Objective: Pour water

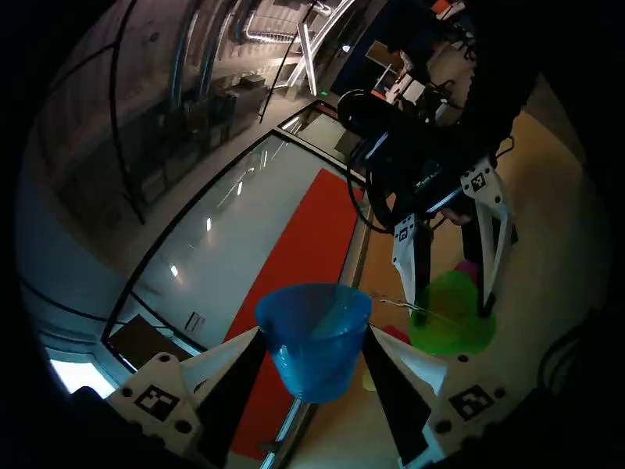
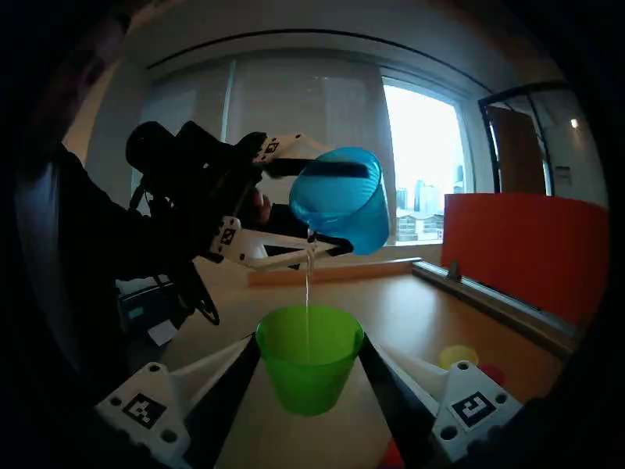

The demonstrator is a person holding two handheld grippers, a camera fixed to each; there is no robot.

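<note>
Green cup (image 2: 308, 371) clamped upright in right tongs (image 2: 310, 344) over worktop (image 2: 406, 313). Blue cup (image 2: 340, 195) gripped by left tongs (image 1: 314, 334), tipped above it, thin water stream (image 2: 307, 297) dropping in. Water level tbh hard to make out.

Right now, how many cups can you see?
2. The blue cup is tipped in the left gripper, pouring; the green cup stands upright in the right gripper, underneath it. More could be hidden.

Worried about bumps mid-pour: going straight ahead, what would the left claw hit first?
Beyond the blue cup the left claw holds, probably the red panel; depth is unclear. The green cup sits off-line.
</note>
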